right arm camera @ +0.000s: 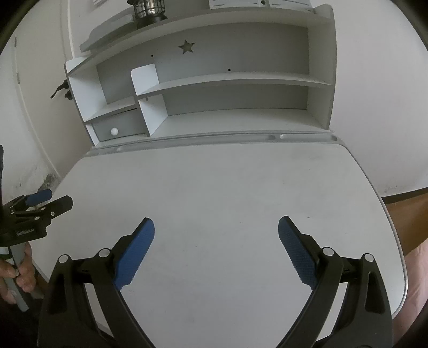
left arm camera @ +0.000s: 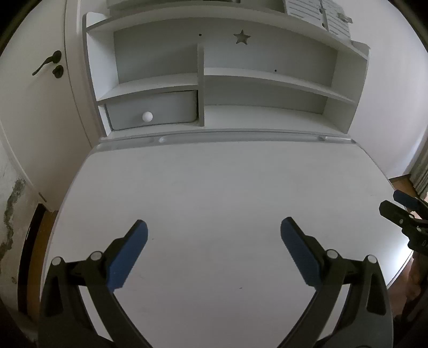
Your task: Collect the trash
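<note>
Trash: none visible in either view, so can't tell where it is. Left tongs (left arm camera: 214, 227) spread wide, nothing between the blue pads (left arm camera: 128, 257), hovering over the white bench (left arm camera: 214, 187). Right tongs (right arm camera: 216, 224) likewise spread, empty, over the same bench. Hutch shelves (left arm camera: 267, 77) at the back w/ a small drawer (left arm camera: 152, 109), white knob, closed. Lantern (right arm camera: 148, 9) on the hutch top. A hand (right arm camera: 18, 270) grips the left tongs' handle.
</note>
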Motion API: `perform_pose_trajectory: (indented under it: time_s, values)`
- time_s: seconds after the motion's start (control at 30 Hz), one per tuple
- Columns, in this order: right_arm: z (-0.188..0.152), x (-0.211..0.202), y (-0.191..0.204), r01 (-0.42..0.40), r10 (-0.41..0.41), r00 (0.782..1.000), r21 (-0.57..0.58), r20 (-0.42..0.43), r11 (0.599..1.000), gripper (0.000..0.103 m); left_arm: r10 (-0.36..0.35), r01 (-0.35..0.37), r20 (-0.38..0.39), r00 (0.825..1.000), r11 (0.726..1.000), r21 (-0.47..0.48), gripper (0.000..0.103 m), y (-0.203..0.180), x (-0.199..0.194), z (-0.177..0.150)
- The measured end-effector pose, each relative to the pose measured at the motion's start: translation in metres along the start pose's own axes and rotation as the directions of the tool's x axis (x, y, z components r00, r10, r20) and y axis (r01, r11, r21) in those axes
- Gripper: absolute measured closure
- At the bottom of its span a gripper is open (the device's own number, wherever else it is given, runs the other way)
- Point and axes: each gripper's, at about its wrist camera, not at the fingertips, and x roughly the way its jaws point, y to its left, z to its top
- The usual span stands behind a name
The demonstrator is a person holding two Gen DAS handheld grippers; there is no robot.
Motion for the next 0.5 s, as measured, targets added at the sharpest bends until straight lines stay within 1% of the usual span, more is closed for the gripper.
perform_pose_trajectory:
  time_s: [0.2,0.5]
  values:
    - [0.002,-0.005,0.001,0.002,-0.002,1.0,0.001,0.014,1.0,0.012,-0.004,0.004,0.008,1.0,1.0,0.015,0.007,-0.009,-0.007,-0.002]
    - [0.002,-0.01,0.002,0.0,0.0,1.0,0.0,0.024,1.0,0.012,-0.011,0.011,0.001,1.0,1.0,0.025,0.007,-0.015,-0.007,-0.003]
